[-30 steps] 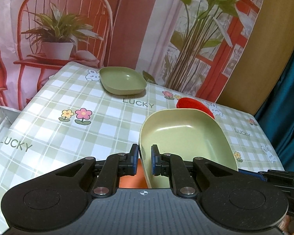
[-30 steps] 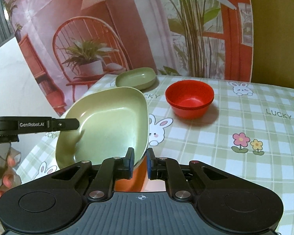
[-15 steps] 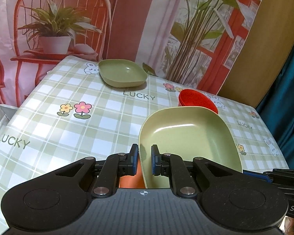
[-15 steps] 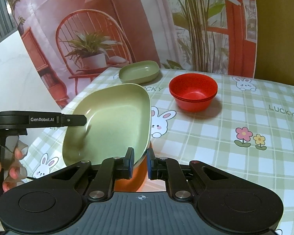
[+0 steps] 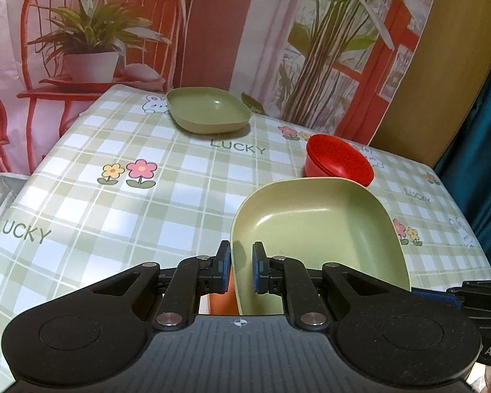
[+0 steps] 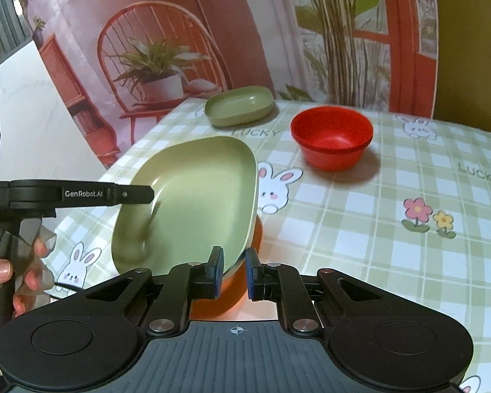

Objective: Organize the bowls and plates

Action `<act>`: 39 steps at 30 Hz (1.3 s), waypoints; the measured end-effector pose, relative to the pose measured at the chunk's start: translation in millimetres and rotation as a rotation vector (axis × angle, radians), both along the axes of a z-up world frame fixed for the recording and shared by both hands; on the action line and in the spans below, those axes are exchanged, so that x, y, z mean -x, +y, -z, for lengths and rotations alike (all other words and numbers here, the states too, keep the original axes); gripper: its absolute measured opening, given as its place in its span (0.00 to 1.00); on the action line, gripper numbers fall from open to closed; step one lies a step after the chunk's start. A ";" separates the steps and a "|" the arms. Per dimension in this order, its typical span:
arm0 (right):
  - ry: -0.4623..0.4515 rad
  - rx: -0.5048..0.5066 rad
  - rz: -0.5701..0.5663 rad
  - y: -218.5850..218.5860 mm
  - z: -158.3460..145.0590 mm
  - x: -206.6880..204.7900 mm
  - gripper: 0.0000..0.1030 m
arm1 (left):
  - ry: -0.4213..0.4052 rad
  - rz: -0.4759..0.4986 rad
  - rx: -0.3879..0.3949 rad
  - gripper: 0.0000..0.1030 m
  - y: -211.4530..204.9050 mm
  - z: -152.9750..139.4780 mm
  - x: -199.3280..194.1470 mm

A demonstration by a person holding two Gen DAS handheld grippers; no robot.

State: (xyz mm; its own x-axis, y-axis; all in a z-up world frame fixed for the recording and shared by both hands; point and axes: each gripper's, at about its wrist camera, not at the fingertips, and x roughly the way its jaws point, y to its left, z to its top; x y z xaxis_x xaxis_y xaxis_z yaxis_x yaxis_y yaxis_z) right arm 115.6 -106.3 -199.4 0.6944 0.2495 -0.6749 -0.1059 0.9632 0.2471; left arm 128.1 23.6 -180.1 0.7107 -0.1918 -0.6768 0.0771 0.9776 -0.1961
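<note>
A green plate (image 5: 317,239) is being pinched at opposite rims by the left gripper (image 5: 240,267) and the right gripper (image 6: 234,270), above an orange bowl (image 6: 242,281) of which only a sliver is being shown. A second green plate (image 5: 208,113) is sitting at twelve o'clock on the checked tablecloth (image 5: 91,203), red bowls (image 6: 332,140) at one o'clock. Stacking of the plates is judged as being left.

You're looking at a smooth, satin-matt plastic green plate (image 5: 317,229), a glossier red bowl (image 6: 332,137), a sheeny checked tablecloth (image 5: 114,203) on the counter, and speckled matt-black tool (image 5: 240,267) arms.
</note>
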 end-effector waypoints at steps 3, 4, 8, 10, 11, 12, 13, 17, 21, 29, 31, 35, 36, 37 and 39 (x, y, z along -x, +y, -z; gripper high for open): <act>0.024 -0.004 -0.006 1.7 4.8 -0.3 0.13 | 0.013 -0.004 -0.002 0.12 0.0 4.2 -0.5; 0.030 -0.004 -0.006 1.8 6.5 -0.7 0.13 | 0.017 -0.005 -0.003 0.12 -0.4 5.3 -0.5; 0.057 -0.009 -0.008 2.4 12.3 -2.2 0.13 | 0.031 -0.006 -0.015 0.12 -3.1 9.2 -1.0; 0.064 -0.010 -0.010 3.7 13.3 -2.3 0.13 | 0.036 -0.008 -0.020 0.12 -3.3 10.7 -1.3; 0.066 -0.011 -0.011 3.5 13.8 -2.6 0.13 | 0.039 -0.009 -0.024 0.12 -3.4 11.5 -1.6; 0.067 -0.013 -0.012 3.5 14.1 -2.6 0.13 | 0.042 -0.010 -0.028 0.12 -3.4 12.3 -1.5; 0.069 -0.015 -0.012 3.2 14.3 -2.7 0.13 | 0.044 -0.012 -0.033 0.12 -4.3 13.4 -1.0; 0.075 -0.016 -0.012 2.9 15.4 -2.9 0.13 | 0.054 -0.013 -0.041 0.12 -3.6 15.9 -0.9; 0.079 -0.013 -0.013 3.4 15.9 -3.8 0.13 | 0.061 -0.011 -0.043 0.13 -3.1 18.2 -1.0; 0.090 -0.013 -0.015 5.9 18.0 -5.5 0.13 | 0.072 -0.014 -0.030 0.13 1.0 22.5 -0.9; 0.093 -0.017 -0.014 5.8 19.2 -5.7 0.13 | 0.076 -0.017 -0.031 0.13 0.4 23.8 -1.4; 0.098 -0.022 -0.010 4.7 19.9 -6.2 0.13 | 0.075 -0.016 -0.034 0.13 -1.2 23.5 -1.1; 0.098 -0.022 -0.010 4.8 20.1 -6.0 0.13 | 0.074 -0.016 -0.035 0.13 -1.4 23.3 -1.2; 0.098 -0.021 -0.010 4.8 20.2 -6.1 0.13 | 0.074 -0.015 -0.035 0.13 -0.8 23.3 -1.1; 0.097 -0.022 -0.010 4.7 20.3 -6.0 0.13 | 0.074 -0.017 -0.031 0.13 0.2 23.4 -0.5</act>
